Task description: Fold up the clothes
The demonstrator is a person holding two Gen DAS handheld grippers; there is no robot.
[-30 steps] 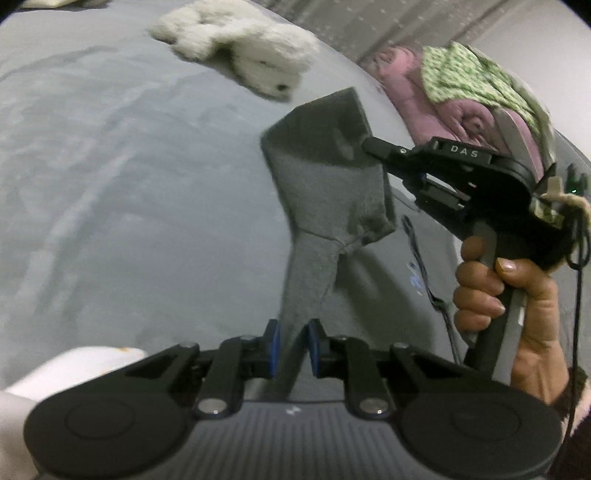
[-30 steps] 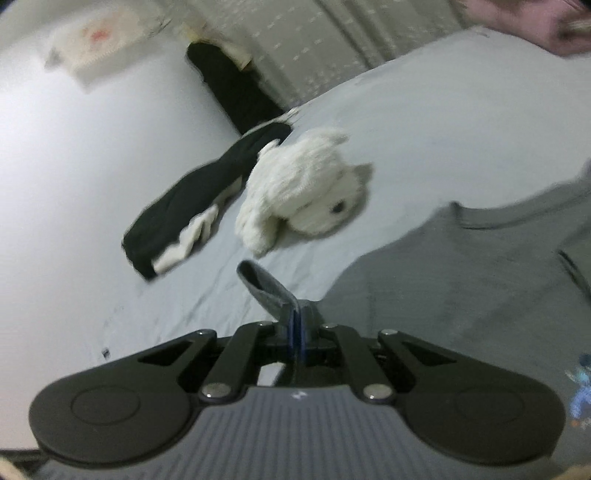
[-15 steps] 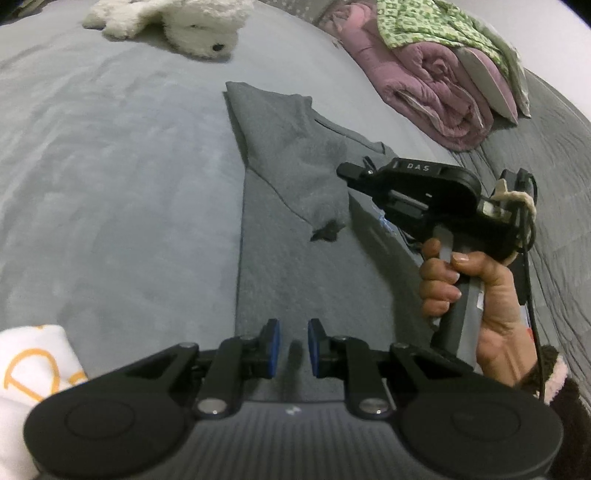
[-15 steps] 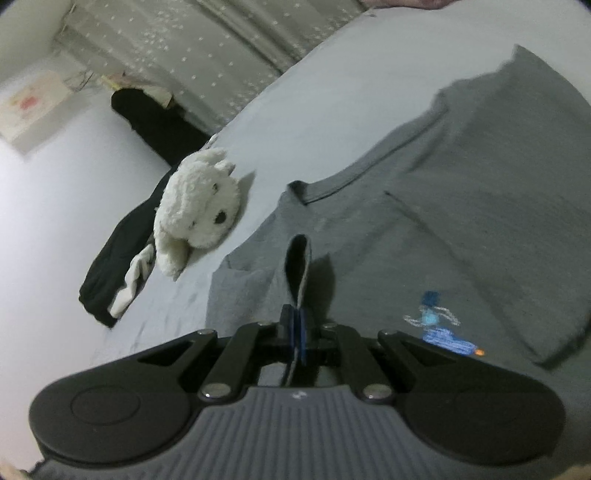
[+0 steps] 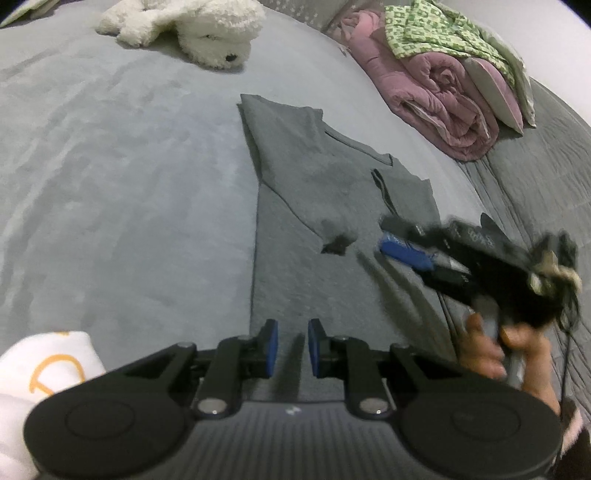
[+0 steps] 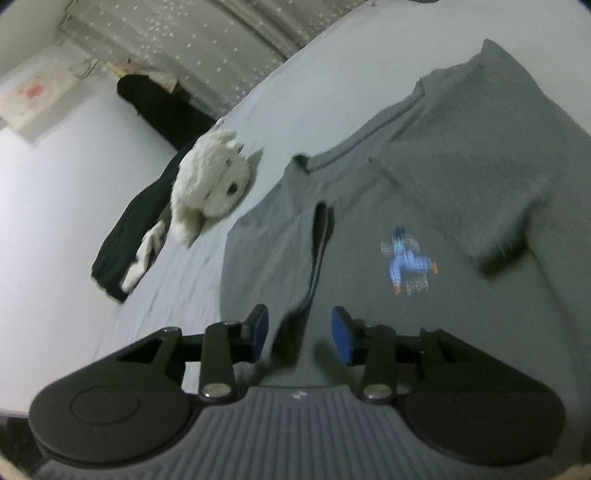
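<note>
A grey T-shirt (image 5: 314,177) with a small blue print (image 6: 406,266) lies flat on the grey bed, one sleeve side folded inward. My left gripper (image 5: 293,349) sits at the shirt's bottom hem, its blue pads a narrow gap apart with a thin ridge of cloth pinched between them. My right gripper (image 6: 300,332) hovers over the shirt's chest. Its jaws are opening, and a loose upright fold of the shirt (image 6: 317,254) stands between the pads without being pressed. In the left wrist view the right gripper (image 5: 406,251) is blurred, held by a hand (image 5: 487,354).
A white plush dog (image 5: 207,33) lies beyond the shirt's collar, with black and white clothes (image 6: 129,251) behind it. A rolled pink quilt (image 5: 436,92) under a green patterned cloth sits at the far right. A white cloth with orange print (image 5: 48,369) lies near my left gripper.
The right gripper carried the pinched sleeve down and across over the shirt, then spread its jaws and let the fold go. The shirt went from hanging to lying flat. The left gripper stayed put.
</note>
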